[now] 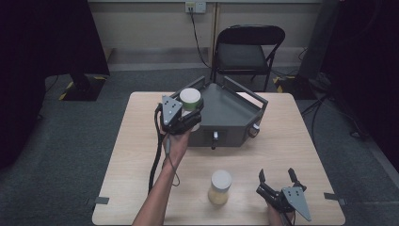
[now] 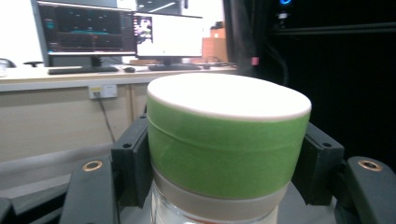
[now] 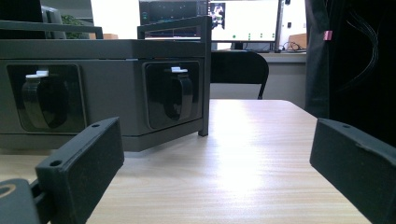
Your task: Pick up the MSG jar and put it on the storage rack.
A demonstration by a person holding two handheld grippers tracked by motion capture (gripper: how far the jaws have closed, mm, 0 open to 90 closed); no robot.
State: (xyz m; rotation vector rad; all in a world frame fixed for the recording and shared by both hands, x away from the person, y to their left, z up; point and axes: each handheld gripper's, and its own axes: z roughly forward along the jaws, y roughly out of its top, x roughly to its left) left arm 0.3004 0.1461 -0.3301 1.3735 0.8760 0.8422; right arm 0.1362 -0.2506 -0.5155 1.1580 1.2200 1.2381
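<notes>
The left gripper (image 1: 188,114) is up off the surface (image 1: 141,155) and clamped on a jar (image 1: 190,100) with a white top and a green band round its lid, and in the left gripper view you get it right up close: both black pads (image 2: 133,163) press flat against the green band (image 2: 224,149), one on each side, with the clear glass of the jar just showing underneath. From the high view, that jar sits in the air at the near left corner of the dark grey tray-like box (image 1: 230,115), above its front wall, held upright. Down at the near right corner of the surface, the right gripper (image 1: 278,177) rests low with its jaws spread wide and nothing between them; the right gripper view looks straight across bare wood between those two jaws toward the front face of the grey box (image 3: 107,93), where two recessed black latches (image 3: 175,100) sit side by side. A second jar (image 1: 220,187), white-lidded with pale yellowish contents, stands upright on the surface near the front edge, between the person's left forearm (image 1: 157,197) and the right gripper, well apart from the box. Beyond the surface a black folding chair (image 1: 247,52) faces in.
</notes>
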